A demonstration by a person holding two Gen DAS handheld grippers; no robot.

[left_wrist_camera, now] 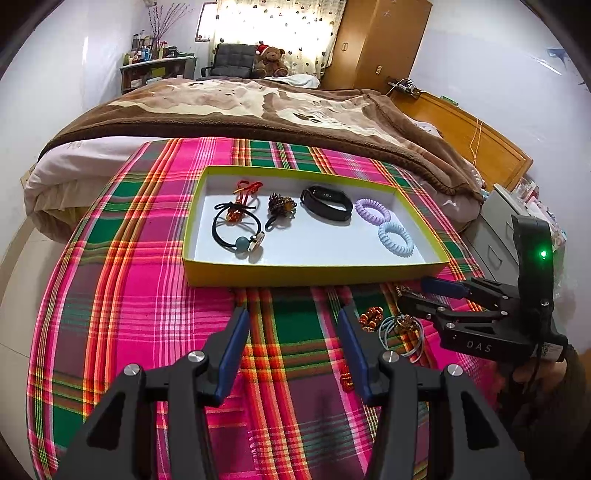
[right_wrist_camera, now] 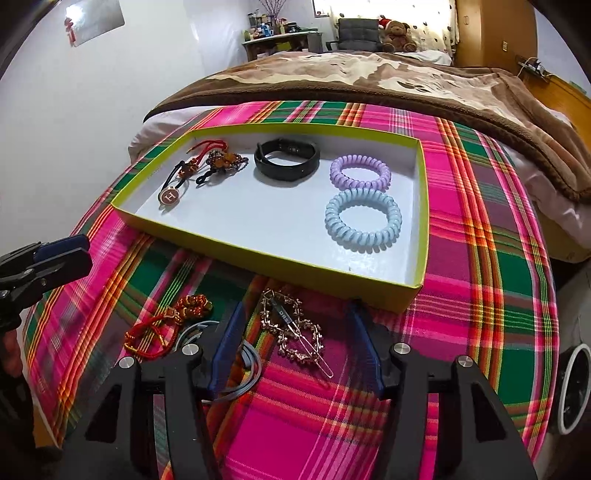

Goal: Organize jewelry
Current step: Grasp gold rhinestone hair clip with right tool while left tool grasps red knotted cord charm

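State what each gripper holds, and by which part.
Nothing: the left gripper and right gripper are both open; the hair clip lies unheld.

Beyond the fingers, a bed (left_wrist_camera: 258, 107) is covered by a brown blanket (right_wrist_camera: 406, 81). A curtained window (left_wrist_camera: 280, 29) is lit brightly; a wooden wardrobe (left_wrist_camera: 384, 40) and pale walls (left_wrist_camera: 66, 74) are seen behind.

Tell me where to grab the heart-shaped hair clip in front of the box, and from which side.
Come from above with the right gripper. The hair clip lies flat on the cloth between its open fingers, so pinch across the beaded heart's two sides rather than the thin wire prong.
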